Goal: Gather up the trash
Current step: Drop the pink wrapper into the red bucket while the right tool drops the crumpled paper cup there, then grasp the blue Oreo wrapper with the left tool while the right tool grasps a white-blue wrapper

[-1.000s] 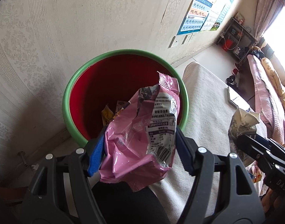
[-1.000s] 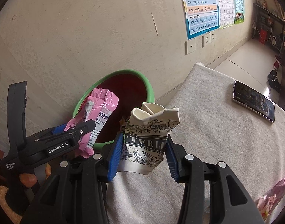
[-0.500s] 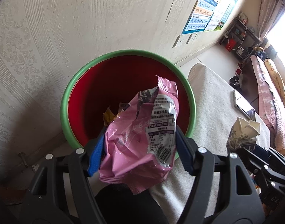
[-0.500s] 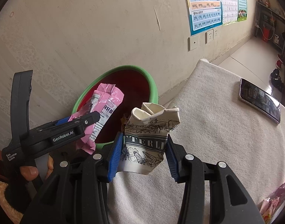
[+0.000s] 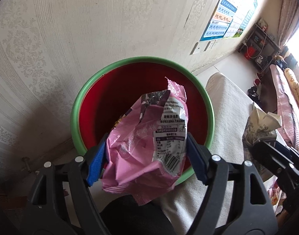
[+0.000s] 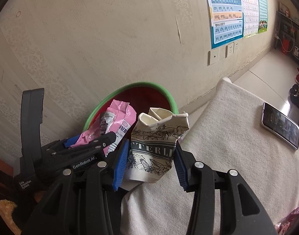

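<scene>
My left gripper [image 5: 147, 156] is shut on a crumpled pink snack wrapper [image 5: 149, 148] and holds it over the near rim of a red bin with a green rim [image 5: 94, 84]. The bin holds some wrappers at the bottom. My right gripper [image 6: 151, 156] is shut on a crushed white paper cup with black print [image 6: 157, 145], just right of the bin [image 6: 161, 90], above the edge of a beige cloth-covered table [image 6: 227, 137]. The left gripper [image 6: 84, 145] and pink wrapper [image 6: 118, 121] show in the right wrist view; the cup [image 5: 260, 125] shows in the left wrist view.
The bin stands on the floor against a patterned wall [image 5: 90, 29]. A phone [image 6: 280, 127] lies on the table at the far right. More pink wrappers [image 6: 292, 217] lie at the table's near right. Posters [image 6: 227, 9] hang on the wall.
Both grippers have moved closer to the bin with their loads. The pink wrapper now hangs further over the bin's opening. Both grips are unchanged.
</scene>
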{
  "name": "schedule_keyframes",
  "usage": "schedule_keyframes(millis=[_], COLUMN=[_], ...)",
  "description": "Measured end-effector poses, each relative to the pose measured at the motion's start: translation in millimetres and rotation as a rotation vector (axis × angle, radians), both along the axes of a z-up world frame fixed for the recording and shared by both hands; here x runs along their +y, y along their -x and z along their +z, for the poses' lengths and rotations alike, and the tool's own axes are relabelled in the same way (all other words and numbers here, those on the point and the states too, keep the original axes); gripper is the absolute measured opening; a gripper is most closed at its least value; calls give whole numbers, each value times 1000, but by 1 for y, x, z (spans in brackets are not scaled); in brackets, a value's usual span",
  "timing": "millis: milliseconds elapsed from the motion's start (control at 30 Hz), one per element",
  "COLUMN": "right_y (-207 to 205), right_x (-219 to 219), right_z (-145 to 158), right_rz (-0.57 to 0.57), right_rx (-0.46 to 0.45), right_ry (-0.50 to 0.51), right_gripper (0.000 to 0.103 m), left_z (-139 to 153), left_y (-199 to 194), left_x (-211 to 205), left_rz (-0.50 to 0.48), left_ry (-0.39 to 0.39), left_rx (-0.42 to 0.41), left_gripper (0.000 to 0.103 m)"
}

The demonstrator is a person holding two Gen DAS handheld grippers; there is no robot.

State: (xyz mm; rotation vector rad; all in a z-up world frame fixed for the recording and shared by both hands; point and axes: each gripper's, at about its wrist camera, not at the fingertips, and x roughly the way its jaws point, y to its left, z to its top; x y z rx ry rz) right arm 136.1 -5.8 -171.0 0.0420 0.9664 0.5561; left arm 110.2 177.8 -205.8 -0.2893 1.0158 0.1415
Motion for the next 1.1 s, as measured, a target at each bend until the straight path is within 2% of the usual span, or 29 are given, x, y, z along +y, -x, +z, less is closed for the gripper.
schedule_keyframes(millis=[33, 67, 100, 300, 400, 500, 600, 700, 800, 867, 933, 1100], right_y=[-2, -3, -4, 5, 16, 27, 36, 43, 48, 51, 53, 62], right_x=[3, 5, 5, -13, -36, -67, -104, -144, -177, -194, -205, -212], right_z=[2, 4, 6, 12, 11, 9, 2, -10, -22, -32, -44, -68], right_rz=[5, 4, 0, -18, -28, -57, -110, -170, -220, -239, -233, -193], right_rx=[-6, -11, -17, -11, -6, 1, 29, 79, 128, 164, 217, 300], right_ry=[-3, -8, -19, -49, -34, -1, 43, 84, 114, 144, 179, 200], right_gripper=[46, 56, 58, 58, 58, 58, 58, 58, 58, 58, 60, 61], left_z=[0, 0, 0, 6, 11, 13, 5, -7, -23, -35, -46, -59], left_y=[2, 4, 6, 15, 23, 31, 42, 59, 79, 93, 105, 124], left_x=[3, 6, 8, 8, -6, -30, -64, -103, -142, -166, -189, -223], left_rz=[16, 27, 34, 25, -30, -133, -280, -438, -591, -663, -730, -843], left_ry=[3, 9, 15, 14, 17, 30, 62, 107, 185, 218, 213, 176], left_rx=[-1, -2, -2, -15, -26, -22, 30, 104, 205, 267, 333, 409], left_gripper=[76, 77, 77, 77, 77, 77, 77, 77, 77, 77, 77, 77])
